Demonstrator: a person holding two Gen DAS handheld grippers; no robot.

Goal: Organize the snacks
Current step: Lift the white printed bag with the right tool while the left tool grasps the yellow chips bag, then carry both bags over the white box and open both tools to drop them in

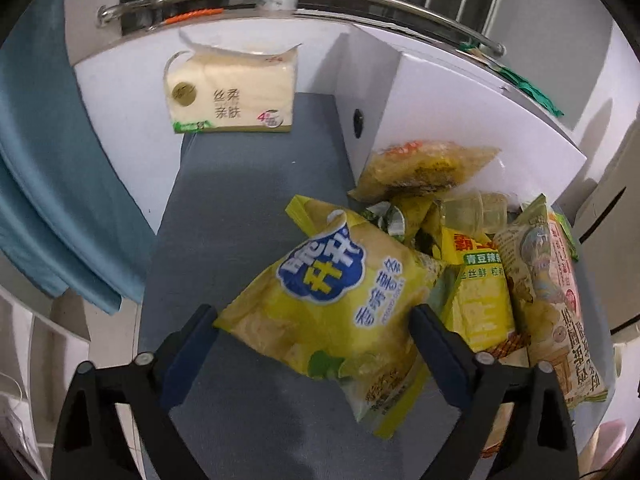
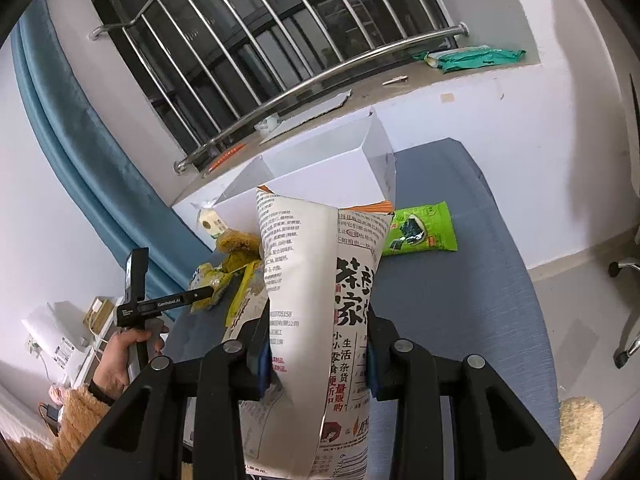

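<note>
My left tool is spread wide around the yellow chip bag, which lies on the grey surface against the snack pile. My right tool is clamped on the white bag, upright above the surface, before the white box.

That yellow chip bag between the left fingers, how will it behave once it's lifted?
The yellow chip bag looks puffed with air, so probably light for its size. Its glossy film may slip between the left hand-held gripper fingers. The open jaws straddle its lower half, so it would likely sag or crumple, and the chips inside seem fragile.
</note>
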